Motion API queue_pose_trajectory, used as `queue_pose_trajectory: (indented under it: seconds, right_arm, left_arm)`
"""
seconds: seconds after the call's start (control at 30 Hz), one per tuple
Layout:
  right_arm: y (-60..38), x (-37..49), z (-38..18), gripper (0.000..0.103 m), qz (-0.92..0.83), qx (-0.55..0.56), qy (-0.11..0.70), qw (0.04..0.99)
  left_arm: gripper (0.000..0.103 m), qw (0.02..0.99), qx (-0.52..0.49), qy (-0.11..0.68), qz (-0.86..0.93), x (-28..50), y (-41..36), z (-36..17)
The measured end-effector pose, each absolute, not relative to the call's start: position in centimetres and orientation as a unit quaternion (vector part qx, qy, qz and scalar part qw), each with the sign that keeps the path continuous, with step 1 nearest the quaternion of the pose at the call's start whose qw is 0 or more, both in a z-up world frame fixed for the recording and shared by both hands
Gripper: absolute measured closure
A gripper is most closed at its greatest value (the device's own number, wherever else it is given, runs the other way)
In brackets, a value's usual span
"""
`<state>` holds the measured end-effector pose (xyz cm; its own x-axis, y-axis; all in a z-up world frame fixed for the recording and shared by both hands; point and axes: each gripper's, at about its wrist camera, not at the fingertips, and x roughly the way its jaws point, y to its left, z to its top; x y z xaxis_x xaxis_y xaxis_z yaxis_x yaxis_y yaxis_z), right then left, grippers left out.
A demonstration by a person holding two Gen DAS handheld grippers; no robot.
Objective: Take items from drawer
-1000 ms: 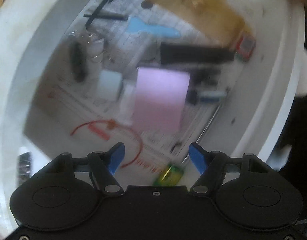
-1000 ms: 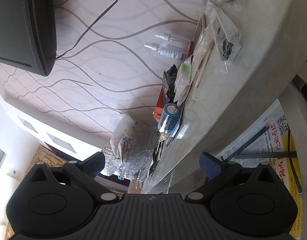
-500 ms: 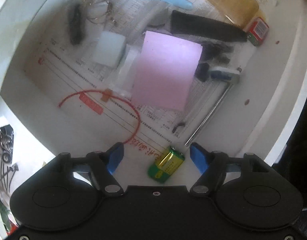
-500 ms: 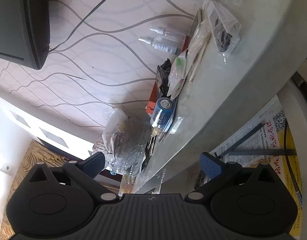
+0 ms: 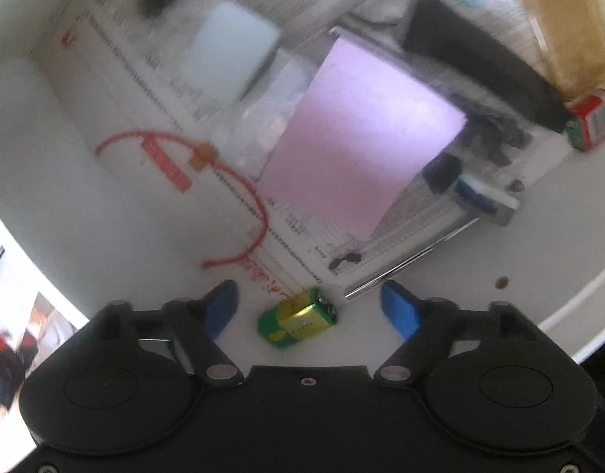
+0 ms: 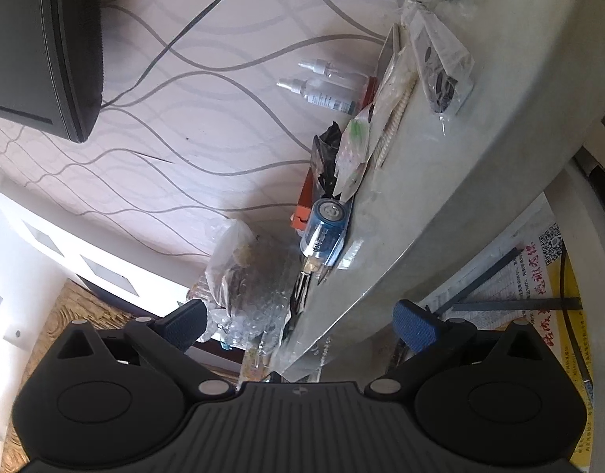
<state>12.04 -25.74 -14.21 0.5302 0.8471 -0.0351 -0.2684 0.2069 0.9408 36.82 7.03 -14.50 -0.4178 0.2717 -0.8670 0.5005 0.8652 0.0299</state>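
- Left wrist view: the left gripper (image 5: pixel 308 307) points down into the white drawer (image 5: pixel 66 205). Its blue fingertips (image 5: pixel 401 309) stand apart and the jaws are closing.
- A green and gold battery (image 5: pixel 298 318) lies on the drawer floor between the two fingertips, nearer the left one; neither pad touches it, so nothing is held.
- Beyond the battery, a pink pad of paper (image 5: pixel 361 130) lies on a printed sheet (image 5: pixel 405 232) that lines the drawer floor. A thin metal rod (image 5: pixel 413 262) lies slanted just right of the battery.
- A red cord with a tag (image 5: pixel 168 161) curves across the floor left of the pink pad. A second battery, red and green (image 5: pixel 592 118), sits at the far right by the drawer wall, next to a long black item (image 5: pixel 480 63). The view is blurred, so smaller items are hard to tell.
- Right wrist view: the right gripper (image 6: pixel 298 325) is held level, its jaws wide apart and empty, touching nothing.
- Ahead of it is the grey countertop (image 6: pixel 480 149) with a blue cylindrical battery (image 6: pixel 326 228), small bags (image 6: pixel 440 67) and two dropper bottles (image 6: pixel 322 90) against the patterned wall.
- At the right edge, part of the open drawer shows below the countertop, with a printed paper (image 6: pixel 539 260) inside.
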Motion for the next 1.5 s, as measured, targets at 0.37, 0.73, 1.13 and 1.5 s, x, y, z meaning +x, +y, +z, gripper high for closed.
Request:
queue_pose_trajectory:
  seconds: [0.37,0.73,1.13,1.5]
  right_arm:
    - [-25.9,12.0,-14.0,0.000,0.389,0.499,0.286,0.720]
    - [-26.0,12.2,-14.1,0.000,0.386,0.505,0.286,0.717]
    - [-26.0,12.2,-14.3,0.000,0.378,0.504,0.291,0.720]
    - [-26.0,12.5,-14.6,0.000,0.376,0.510,0.297,0.714]
  left_arm:
    - [0.062,0.494,0.149,0.857,-0.006,37.8,9.3,-13.6]
    - [0.035,0.600,0.044,0.798,0.018,36.9,10.6,-10.3]
    - [0.009,0.587,0.019,0.803,0.100,36.9,11.4,-8.0]
    - [0.003,0.668,-0.066,0.737,0.078,36.7,12.2,-4.5]
